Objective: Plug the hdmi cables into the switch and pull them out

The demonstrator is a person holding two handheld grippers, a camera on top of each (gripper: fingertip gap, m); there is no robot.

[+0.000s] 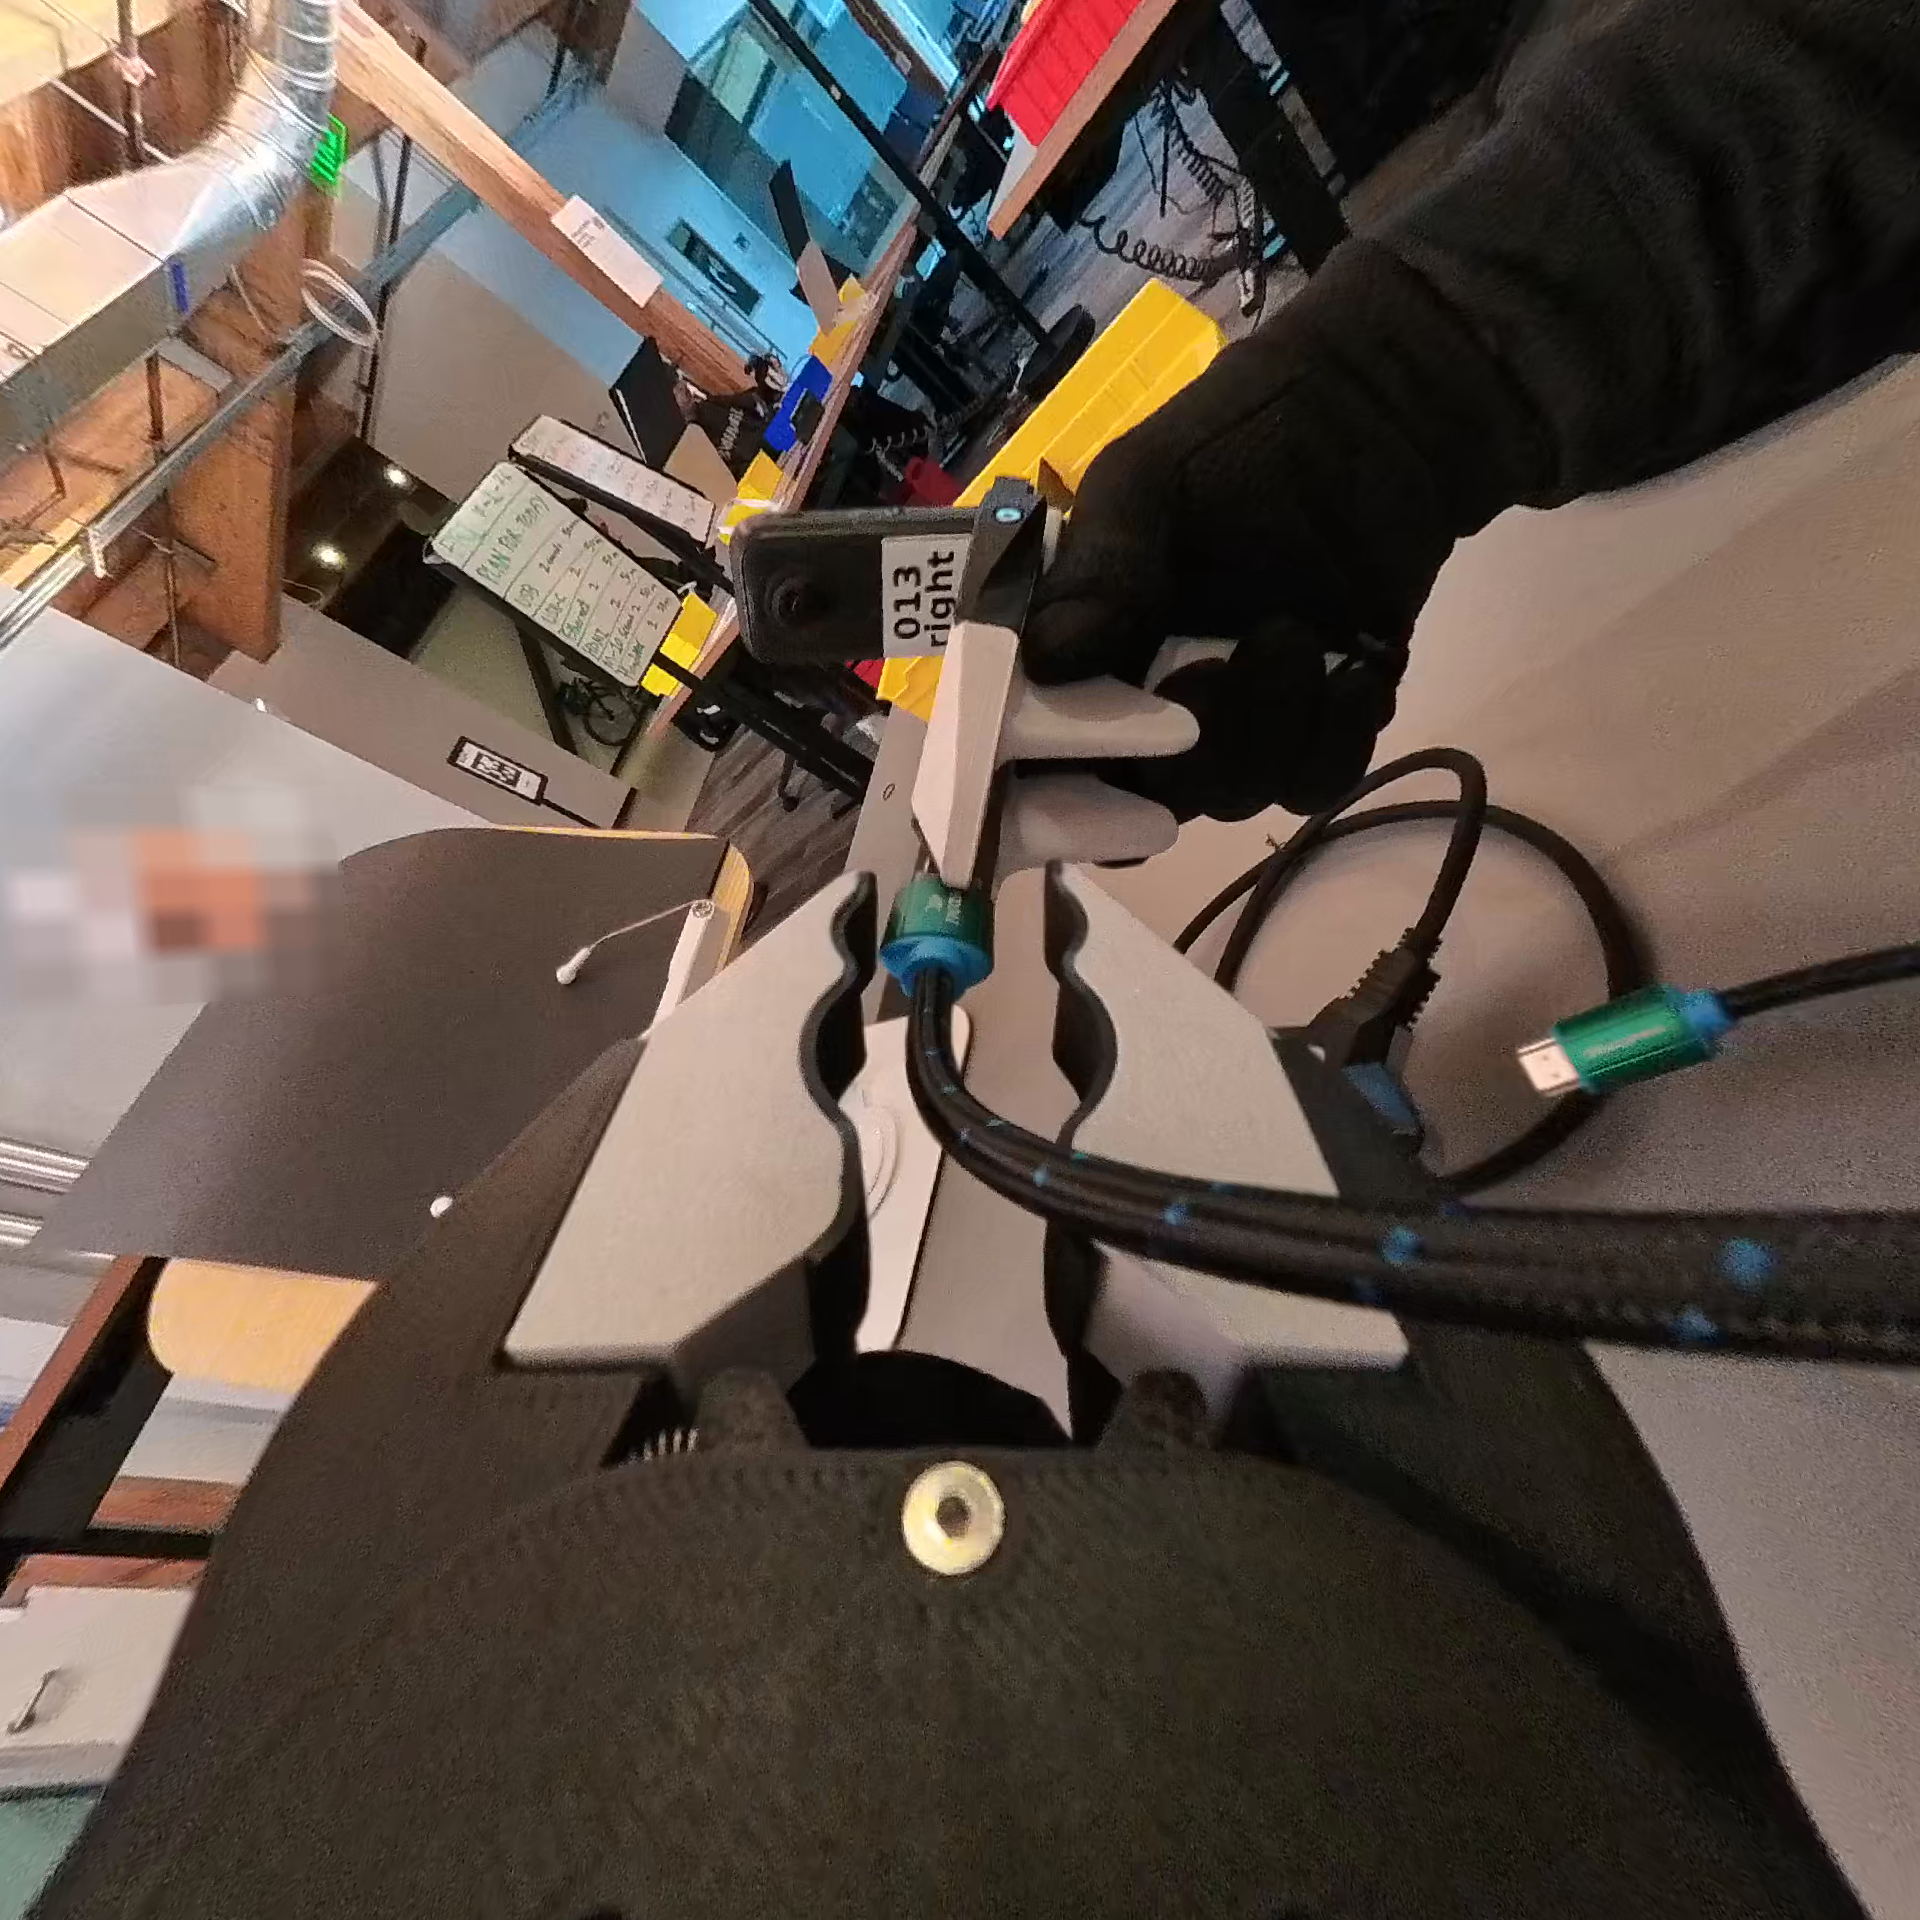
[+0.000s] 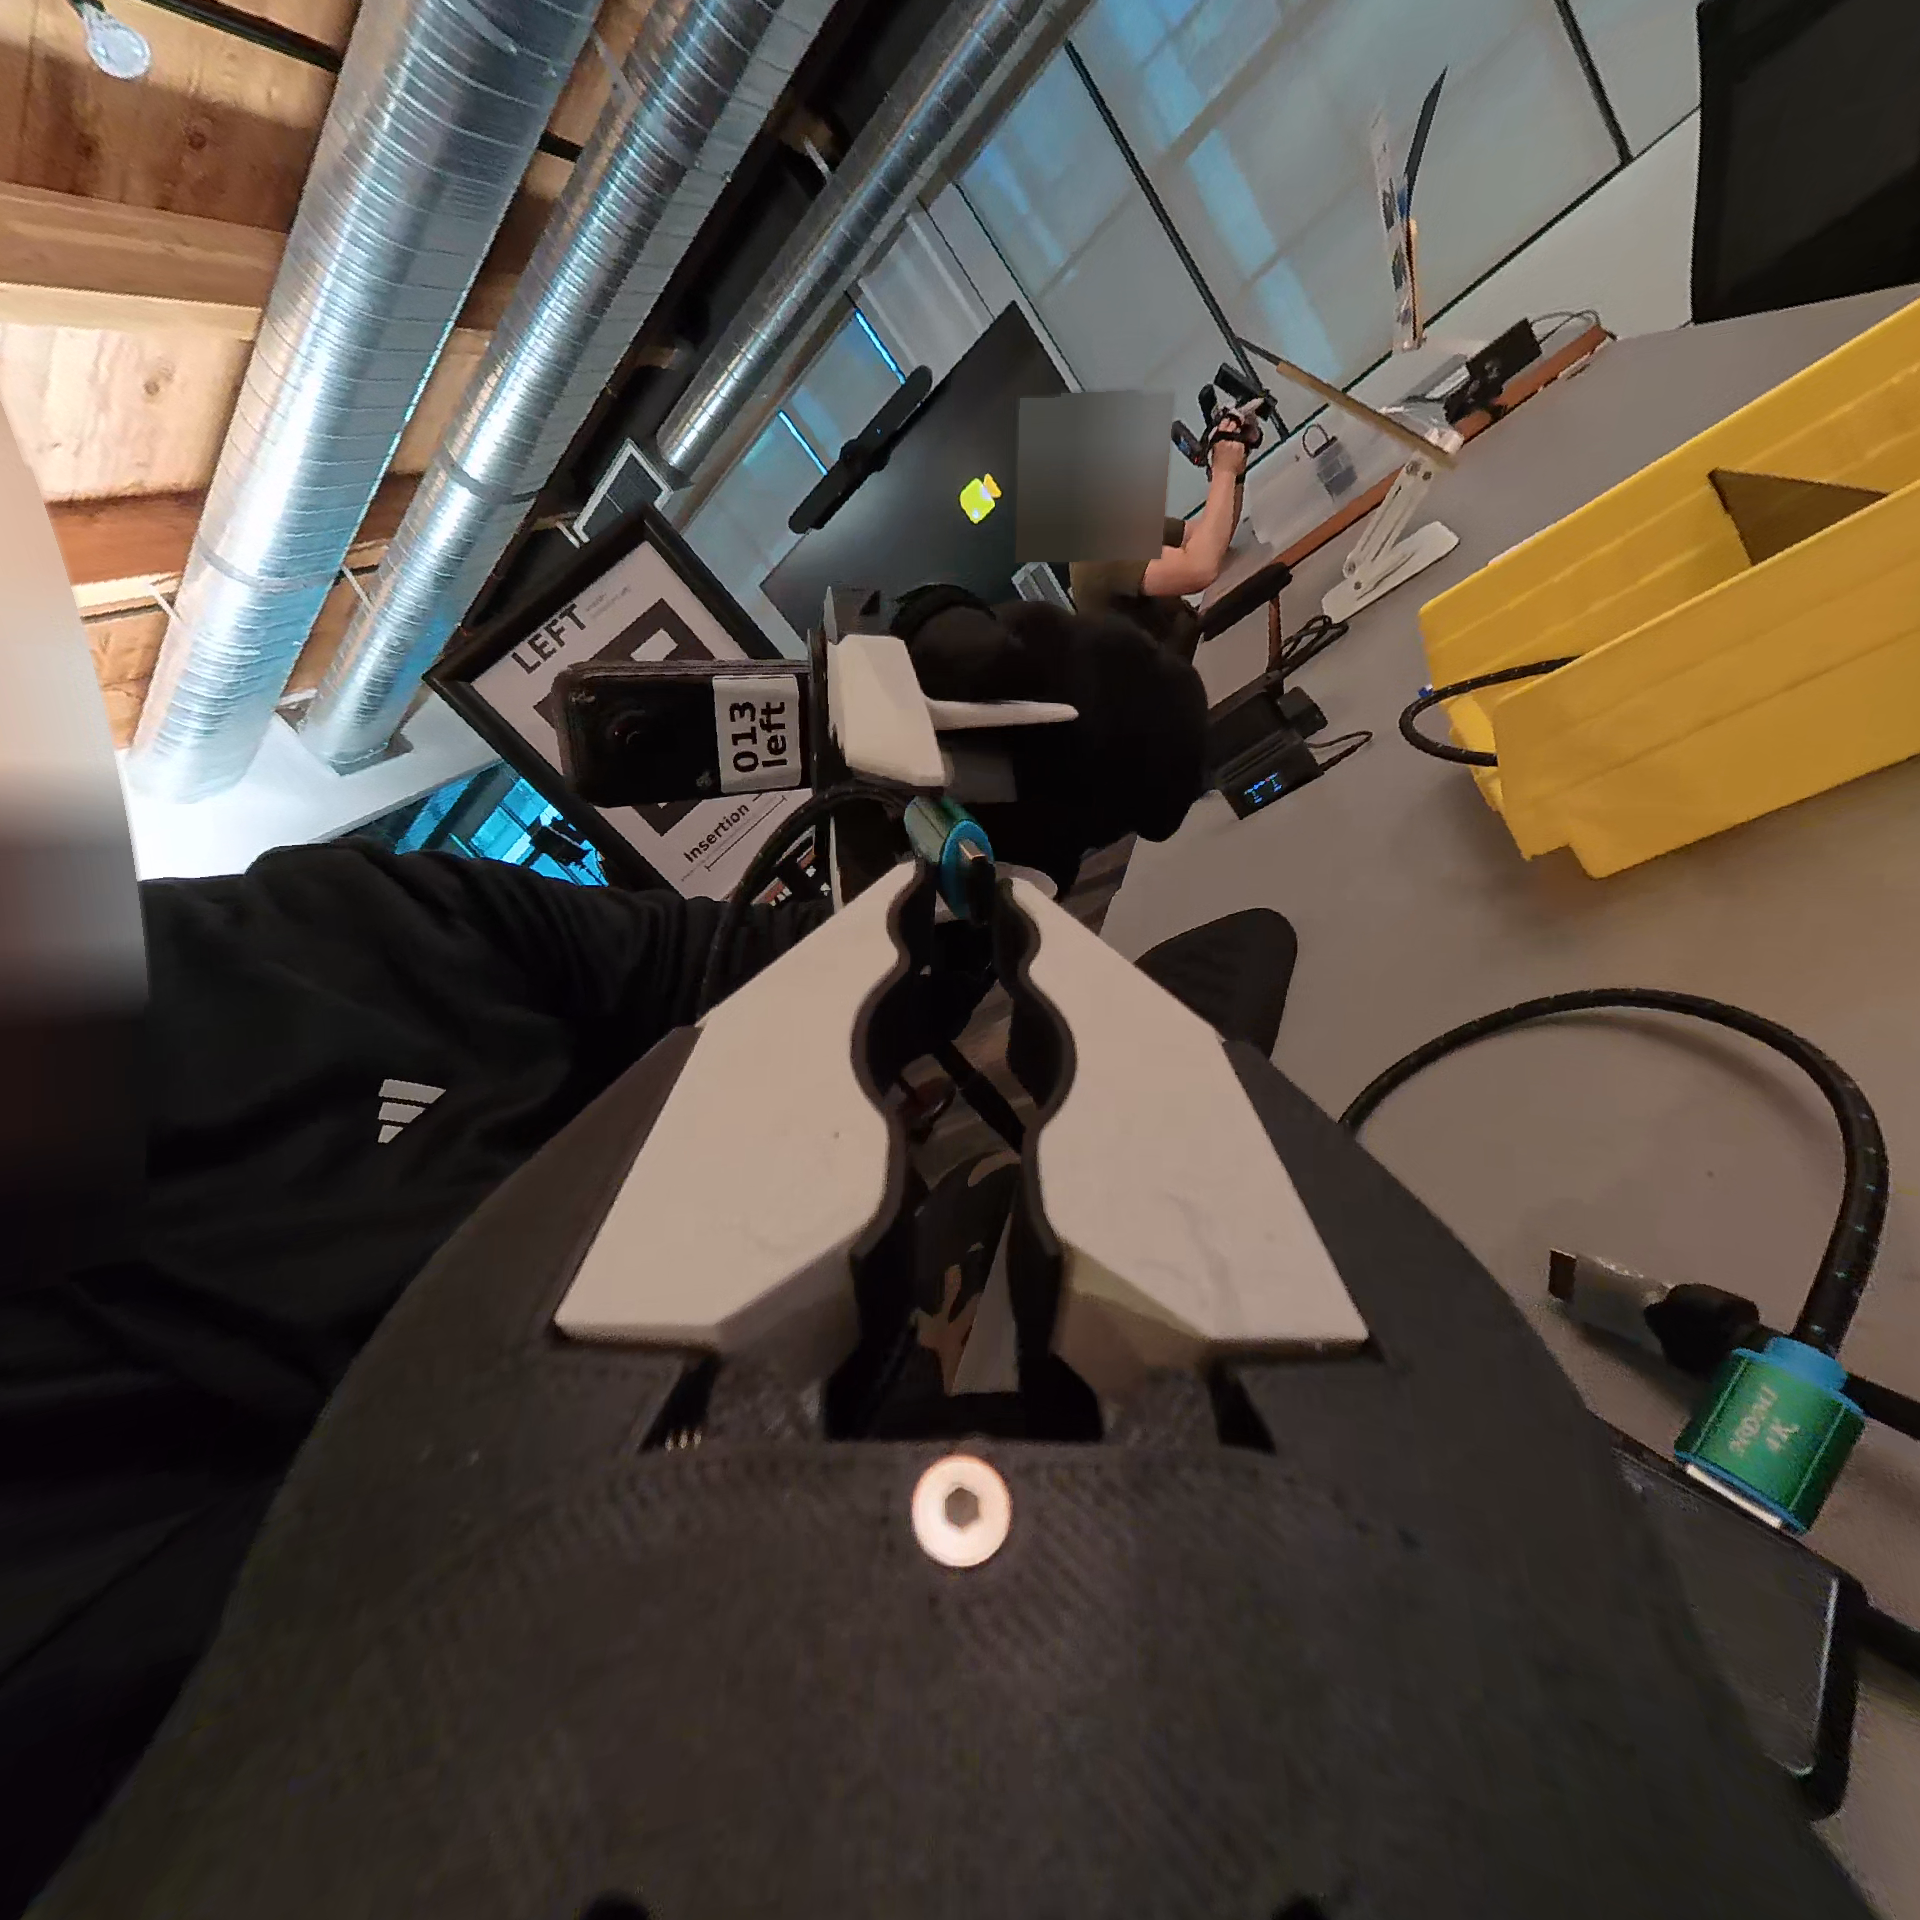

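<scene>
Even indoor light, pretty bright, soft shadows on the grey desk (image 2: 1455, 935). Heavy fisheye warping at the edges, left side smeared in the right wrist view.

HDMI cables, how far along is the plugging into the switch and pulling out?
Done: unclear. Neither one sits in the switch now, so they are either already pulled out or not yet inserted. In hand: the right gripper pinches one green HDMI plug in the air, its cable passing through the open left gripper. Left: the other green plug lies loose on the table.

Left gripper (image 1: 961, 987) open, right gripper (image 2: 956, 904) clamped.
</scene>
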